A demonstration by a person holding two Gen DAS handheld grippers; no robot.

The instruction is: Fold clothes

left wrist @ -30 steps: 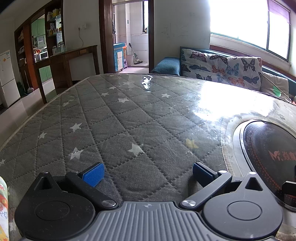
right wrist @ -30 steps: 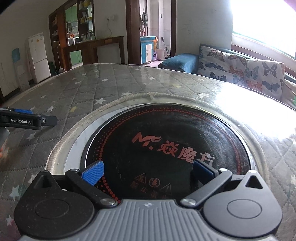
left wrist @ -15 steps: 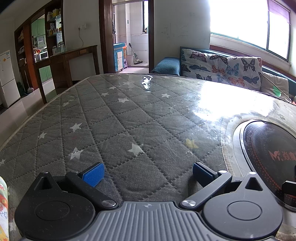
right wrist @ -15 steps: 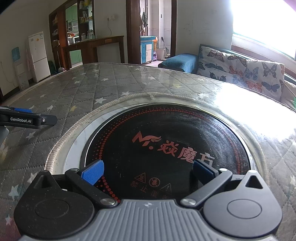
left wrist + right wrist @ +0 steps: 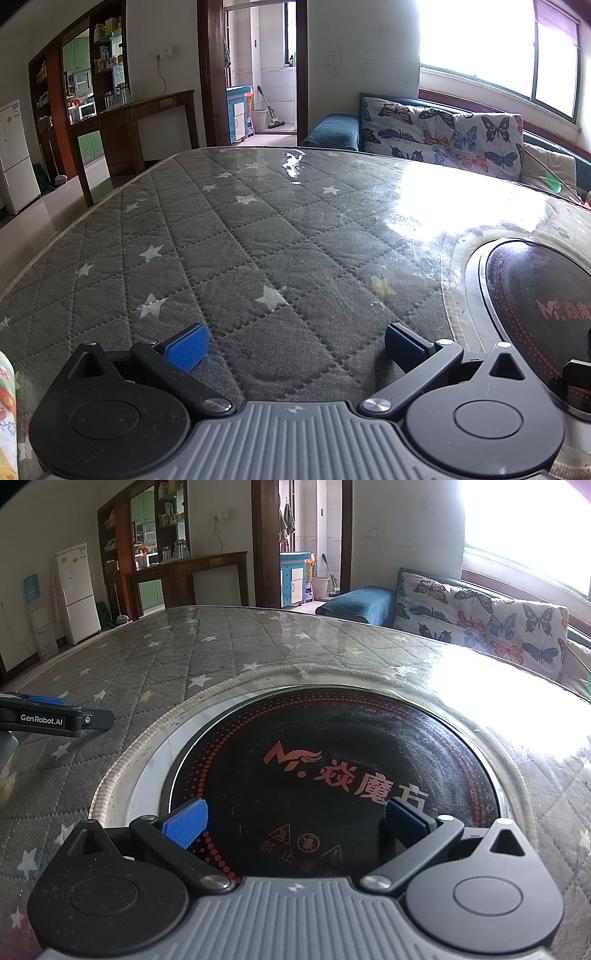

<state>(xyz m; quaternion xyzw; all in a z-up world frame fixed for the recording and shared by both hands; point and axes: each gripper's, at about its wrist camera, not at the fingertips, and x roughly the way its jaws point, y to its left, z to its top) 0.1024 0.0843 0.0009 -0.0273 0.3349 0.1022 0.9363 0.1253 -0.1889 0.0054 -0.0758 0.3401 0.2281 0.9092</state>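
My left gripper [image 5: 293, 345] is open and empty, low over the grey quilted star-pattern tabletop [image 5: 258, 229]. A sliver of light patterned cloth [image 5: 6, 413] shows at the left edge of the left wrist view, beside the gripper body. My right gripper [image 5: 293, 823] is open and empty, low over the black round induction cooktop [image 5: 332, 768] set in the table. The left gripper also shows in the right wrist view [image 5: 55, 720], at the far left over the quilted cover. No other garment is in view.
The cooktop shows at the right of the left wrist view [image 5: 543, 306]. A butterfly-print sofa [image 5: 443, 133] stands behind the table on the right. A dark wooden counter [image 5: 129, 125], a white fridge [image 5: 77, 590] and a doorway [image 5: 262, 74] lie beyond.
The right wrist view has shifted very slightly. The left gripper has not moved. Both grippers stay open.
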